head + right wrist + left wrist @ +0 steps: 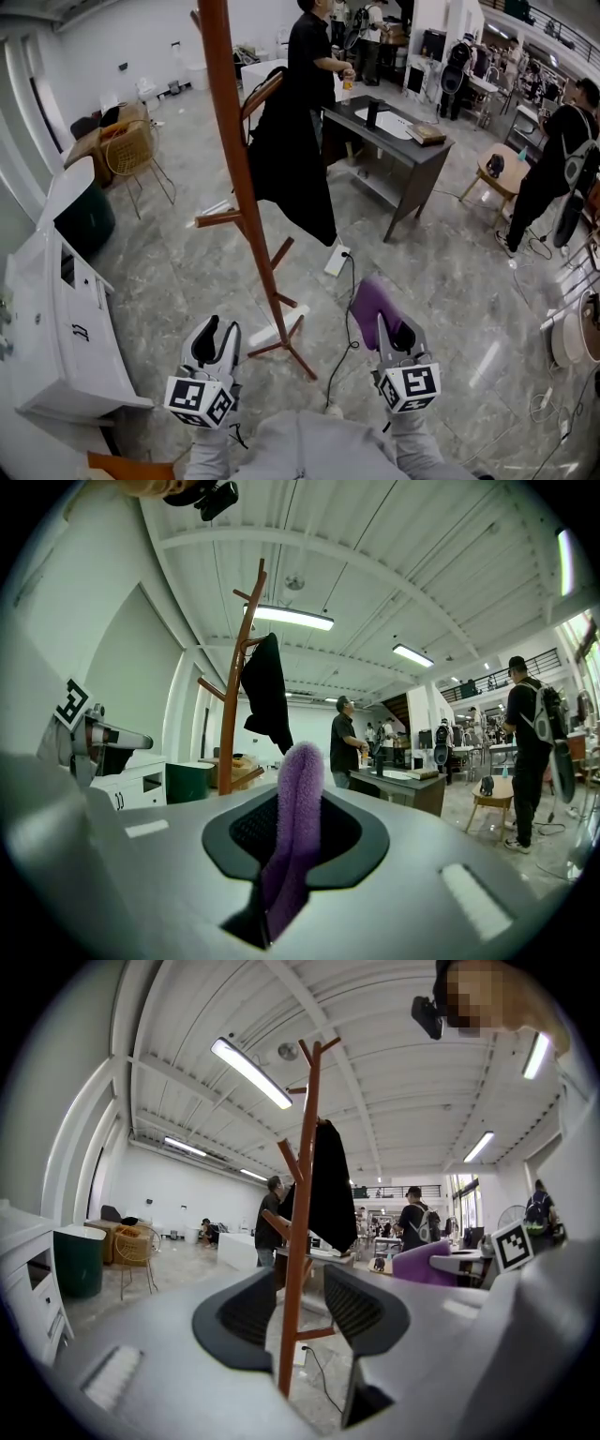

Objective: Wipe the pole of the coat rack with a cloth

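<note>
right gripper (392, 330) pinches the purple cloth (370, 300); left gripper (220, 330) fingers are spread, holding nothing. unsteadied, the pole (234, 169) at eleven o'clock could tip.

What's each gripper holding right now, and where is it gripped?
The right gripper pinches the purple cloth by its lower part. The left gripper is open, empty.

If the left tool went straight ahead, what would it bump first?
Probably the coat rack's brown pole, which lines up right between the left tool's open jaws; how far off is unclear.
</note>
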